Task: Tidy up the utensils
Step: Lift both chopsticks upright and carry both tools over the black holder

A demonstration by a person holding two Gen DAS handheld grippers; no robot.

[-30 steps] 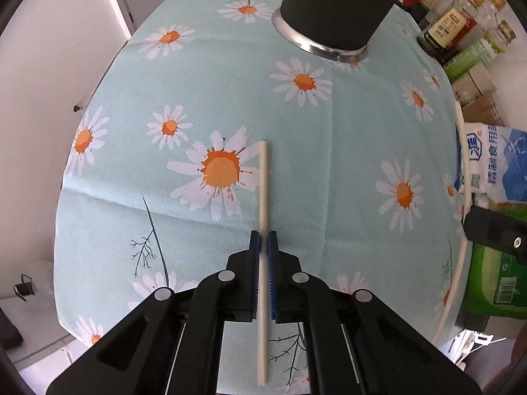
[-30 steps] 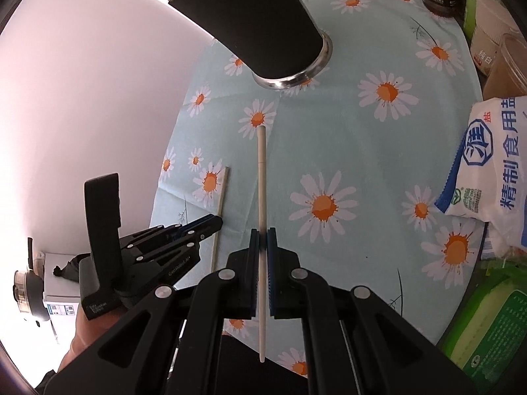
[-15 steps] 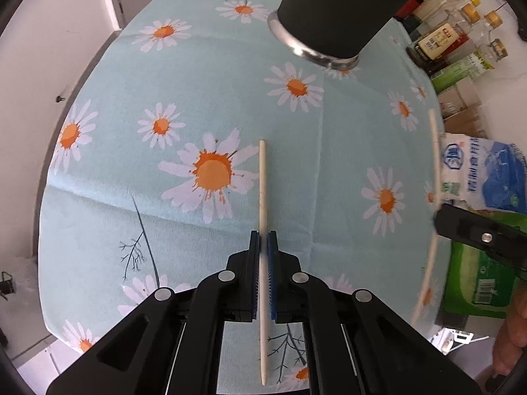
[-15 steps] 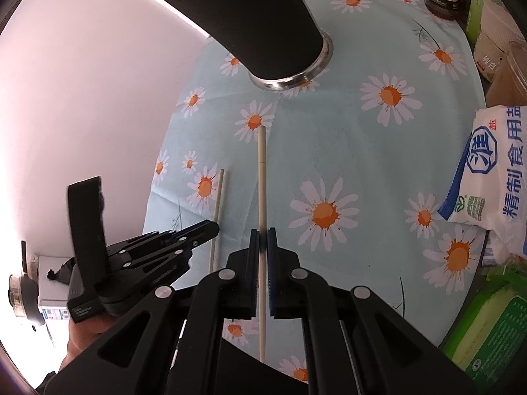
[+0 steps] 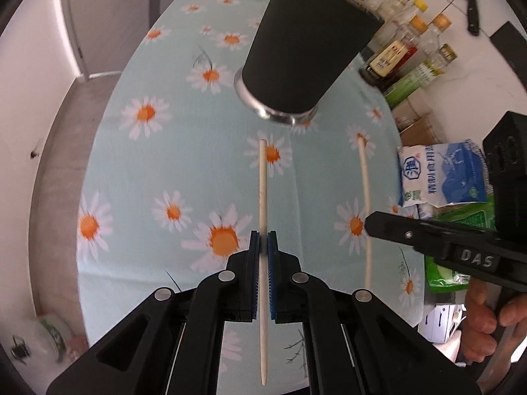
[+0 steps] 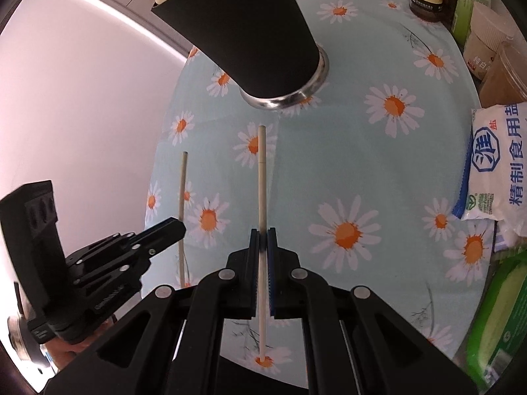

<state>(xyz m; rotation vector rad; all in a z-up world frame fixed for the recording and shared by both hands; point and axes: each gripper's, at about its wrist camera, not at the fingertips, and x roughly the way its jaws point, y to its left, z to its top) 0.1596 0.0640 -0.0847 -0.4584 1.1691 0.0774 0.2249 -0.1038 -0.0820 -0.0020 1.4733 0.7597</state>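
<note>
Bright daylight, fisheye edges, slight blur

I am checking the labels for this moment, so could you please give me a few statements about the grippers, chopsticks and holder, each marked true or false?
1. The left gripper is shut on a chopstick. True.
2. The right gripper is open and holds nothing. False: it is shut on the other chopstick.
3. The black utensil holder lies tipped over on the tablecloth. False: it stands upright.
4. Utensils already stick out of the holder's top. True.
5. A bag of salt lies right of the holder in the right wrist view. True.
</note>
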